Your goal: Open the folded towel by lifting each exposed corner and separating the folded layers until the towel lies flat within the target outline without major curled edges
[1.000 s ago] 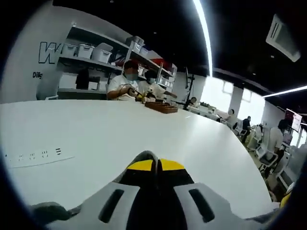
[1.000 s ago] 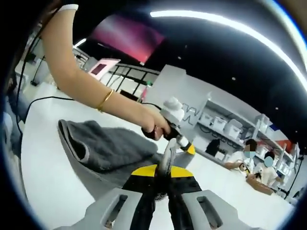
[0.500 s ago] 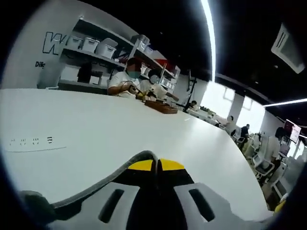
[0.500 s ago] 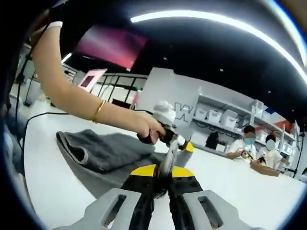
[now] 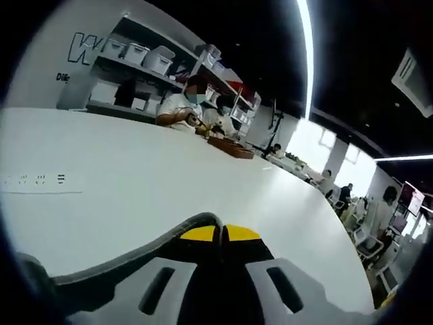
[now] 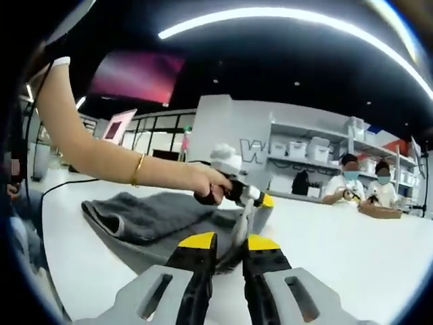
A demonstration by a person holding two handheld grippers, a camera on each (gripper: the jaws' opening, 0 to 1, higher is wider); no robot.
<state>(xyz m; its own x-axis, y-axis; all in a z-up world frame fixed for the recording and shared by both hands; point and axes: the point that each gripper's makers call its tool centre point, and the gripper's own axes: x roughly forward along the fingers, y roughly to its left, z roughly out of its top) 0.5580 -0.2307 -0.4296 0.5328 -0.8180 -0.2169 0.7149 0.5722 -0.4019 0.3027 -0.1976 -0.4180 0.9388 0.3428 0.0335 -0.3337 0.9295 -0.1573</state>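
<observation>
Your right gripper point(image 6: 229, 252) pinches an edge of the grey towel point(image 6: 152, 218), which is draped up off the white table point(image 6: 352, 250); your left gripper point(image 5: 220, 237), jaws pressed together, clamps another towel edge above the tabletop.

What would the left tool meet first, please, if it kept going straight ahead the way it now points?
Probably nothing soon. The left tool is shut on the grey towel's edge, and beyond its tips lies bare white table. The wooden tray and the seated people lie far off; depth is hard to judge.
</observation>
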